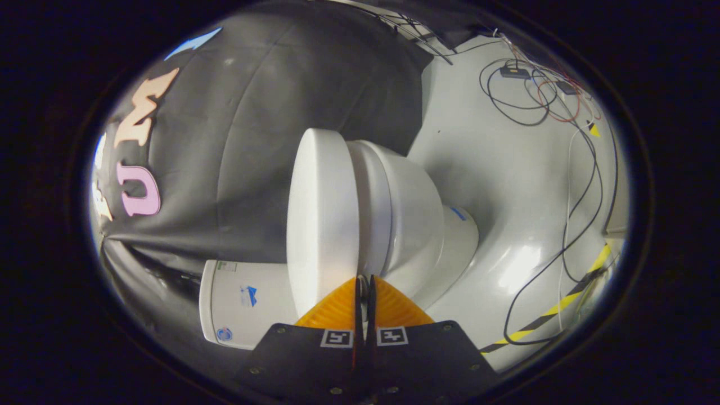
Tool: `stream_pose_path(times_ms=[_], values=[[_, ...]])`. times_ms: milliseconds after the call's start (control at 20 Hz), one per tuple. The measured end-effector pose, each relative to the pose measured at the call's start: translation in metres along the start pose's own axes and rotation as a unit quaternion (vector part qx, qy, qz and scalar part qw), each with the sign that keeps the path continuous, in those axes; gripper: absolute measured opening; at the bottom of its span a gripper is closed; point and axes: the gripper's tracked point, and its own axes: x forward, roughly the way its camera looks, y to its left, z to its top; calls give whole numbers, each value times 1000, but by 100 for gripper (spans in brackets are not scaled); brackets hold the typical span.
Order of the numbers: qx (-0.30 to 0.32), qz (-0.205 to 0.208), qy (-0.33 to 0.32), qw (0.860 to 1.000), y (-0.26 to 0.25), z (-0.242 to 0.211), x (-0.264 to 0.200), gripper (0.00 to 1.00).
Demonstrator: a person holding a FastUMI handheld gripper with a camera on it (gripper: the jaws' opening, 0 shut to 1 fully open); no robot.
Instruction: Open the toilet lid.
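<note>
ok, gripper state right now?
Gripper: jaws closed together, holding nothing, tips at the rim of the toilet lid.

The white toilet lid (322, 219) sits at the centre of the frame — closed, lying flat against the seat and bowl (413, 216). The white tank (247, 301) shows at lower left, behind the lid's hinge end.

Black, red and white cables (568, 225) are strewn over the grey floor (506, 169). Yellow-and-black striped tape (557, 308) is laid near them.
</note>
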Motion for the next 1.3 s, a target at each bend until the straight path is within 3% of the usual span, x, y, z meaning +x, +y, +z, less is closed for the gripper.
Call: stream_pose_path(times_ms=[600, 1300], values=[[-72, 4, -32, 997, 54, 1, -30, 1], [-207, 7, -70, 976, 122, -11, -52, 1]])
